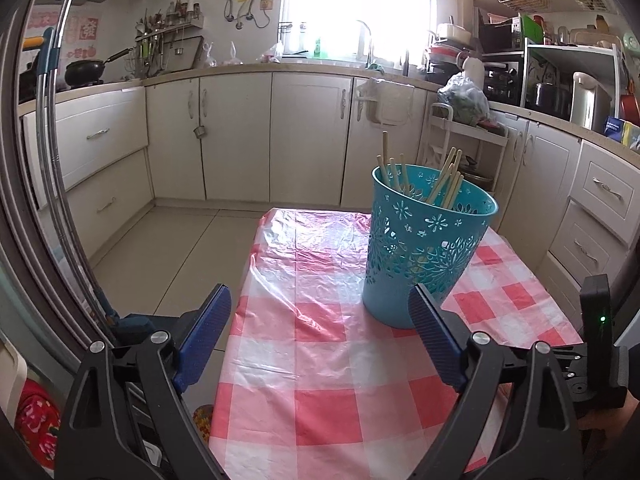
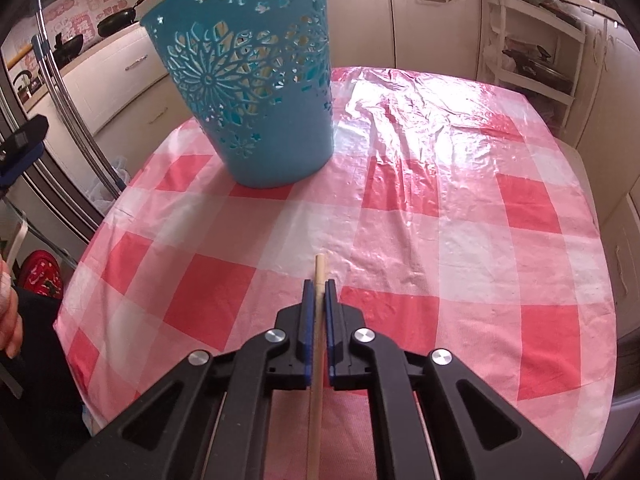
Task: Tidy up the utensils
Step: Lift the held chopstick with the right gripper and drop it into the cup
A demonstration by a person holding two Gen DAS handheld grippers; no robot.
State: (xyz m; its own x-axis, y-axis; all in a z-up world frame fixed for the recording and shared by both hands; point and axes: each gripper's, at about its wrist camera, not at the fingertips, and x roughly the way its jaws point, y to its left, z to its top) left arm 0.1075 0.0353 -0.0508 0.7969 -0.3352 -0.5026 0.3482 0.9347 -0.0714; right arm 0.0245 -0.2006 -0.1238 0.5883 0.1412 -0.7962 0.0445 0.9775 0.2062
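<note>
A blue perforated basket [image 1: 424, 248] stands upright on the red-and-white checked tablecloth [image 1: 312, 380] and holds several wooden chopsticks [image 1: 444, 182]. My left gripper [image 1: 320, 304] is open and empty, its right finger close beside the basket's base. In the right wrist view the basket [image 2: 256, 96] stands at the far left of the table. My right gripper [image 2: 319, 286] is shut on a single wooden chopstick [image 2: 318, 276], which runs lengthwise between the pads, its tip poking out ahead, above the near part of the cloth [image 2: 460, 240].
Kitchen cabinets [image 1: 240, 132] ring the room. A white shelf trolley [image 2: 532, 52] stands past the table's far right corner. A metal-framed door or rack [image 1: 60, 200] is on the left. The person's hand [image 2: 10, 316] shows at the left edge.
</note>
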